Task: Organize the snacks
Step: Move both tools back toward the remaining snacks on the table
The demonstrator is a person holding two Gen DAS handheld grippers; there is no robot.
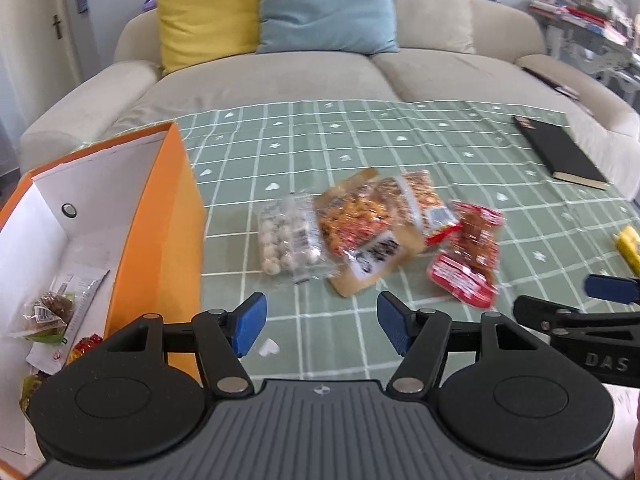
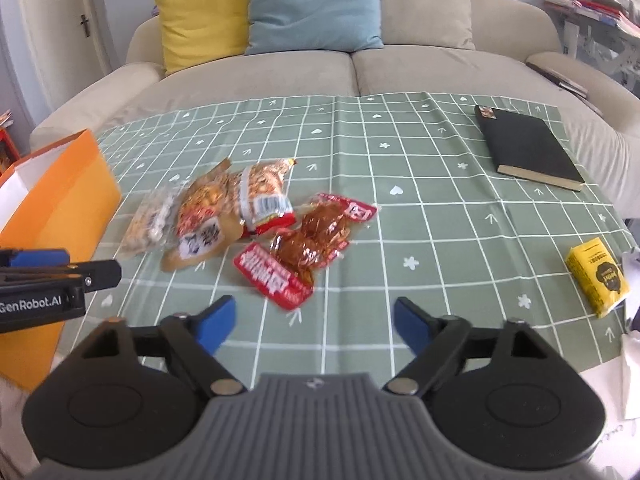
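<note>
A green checked cloth [image 1: 400, 152] covers the table, with a beige sofa [image 2: 400, 68] behind it carrying a yellow cushion [image 1: 208, 16] and a blue cushion [image 1: 324, 4]. The snacks lie in a loose pile near the middle of the cloth: a clear bag of pale round sweets [image 1: 286, 240] on the left, a brown paper bag of mixed nuts [image 1: 372, 236] overlapping it, a red-edged bag of peanuts [image 1: 424, 204] on top of that, and two red packets of dark glazed meat [image 1: 472, 252] on the right, touching each other.

The left gripper [image 1: 322, 330] hovers above the near edge of the cloth with its jaws spread apart and nothing between them. The right gripper [image 2: 310, 326] does the same, near the red packets, its jaws released and empty.

Only the left wrist view looks into the orange box [image 1: 160, 216] at the left: its white inside holds a few small wrapped snacks [image 1: 46, 312] at the near end. The right wrist view shows just the box's orange outer wall. The right view alone shows the whole yellow packet [image 2: 598, 276], lying well apart at the right edge of the cloth; the left view catches only a sliver of it. Both views show a black book [image 2: 528, 148] at the far right.
</note>
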